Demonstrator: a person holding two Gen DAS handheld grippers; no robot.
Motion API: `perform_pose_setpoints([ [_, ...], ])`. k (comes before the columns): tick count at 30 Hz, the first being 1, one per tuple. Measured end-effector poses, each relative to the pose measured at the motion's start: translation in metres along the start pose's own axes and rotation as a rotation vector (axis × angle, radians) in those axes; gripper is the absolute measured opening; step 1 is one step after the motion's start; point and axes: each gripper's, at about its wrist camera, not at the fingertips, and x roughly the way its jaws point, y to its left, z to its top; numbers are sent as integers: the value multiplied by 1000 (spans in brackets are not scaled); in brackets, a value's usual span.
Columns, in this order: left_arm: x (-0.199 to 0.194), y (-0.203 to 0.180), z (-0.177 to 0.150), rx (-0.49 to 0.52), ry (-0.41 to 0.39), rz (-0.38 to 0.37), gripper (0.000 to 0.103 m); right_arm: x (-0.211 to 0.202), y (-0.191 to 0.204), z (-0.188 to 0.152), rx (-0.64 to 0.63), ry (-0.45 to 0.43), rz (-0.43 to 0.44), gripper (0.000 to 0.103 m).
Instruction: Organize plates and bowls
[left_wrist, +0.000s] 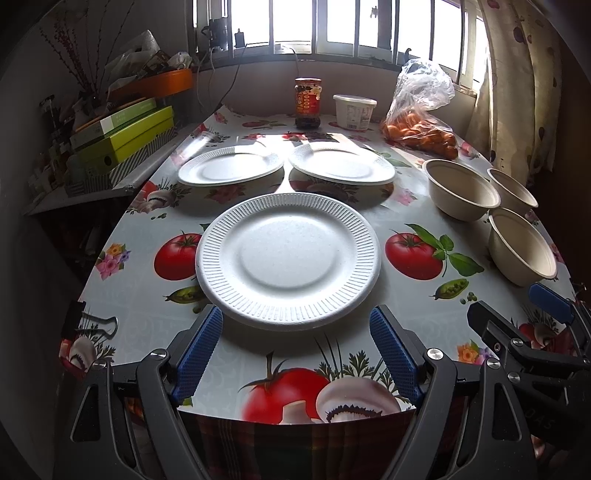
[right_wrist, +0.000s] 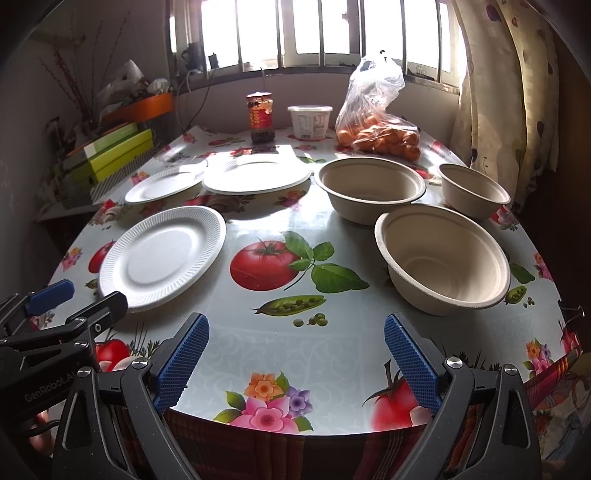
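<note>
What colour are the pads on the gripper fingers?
Blue, with a fine ribbed texture, on the pads; clearest in the right wrist view.

The glossy, smooth tablecloth (right_wrist: 258, 221) looks like printed vinyl. The ribbed white plate (left_wrist: 288, 258) looks matt, like foam or pulp. Beige bowls (right_wrist: 443, 258) look like matt moulded paper pulp. The thin clear plastic bag (right_wrist: 373, 110) shines at upper right.

Jar (left_wrist: 307, 102) label unreadable; shelf clutter (left_wrist: 140, 62) indistinct; window (right_wrist: 295, 29) blown out.
</note>
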Motion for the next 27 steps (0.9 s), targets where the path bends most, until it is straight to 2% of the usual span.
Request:
perform_pose_setpoints([
  [11, 1, 9, 4, -18, 2, 2, 82, 6, 6, 9, -16, -29, 19, 97],
  [16, -1, 19, 13, 1, -18, 48, 82, 4, 10, 19, -34, -48, 39, 97],
  [21, 2, 38, 23, -32, -19, 69, 82, 10, 18, 33, -76, -45, 47, 97],
  [27, 7, 52, 38, -41, -23, 100, 82, 19, 30, 53, -101, -46, 106, 97],
])
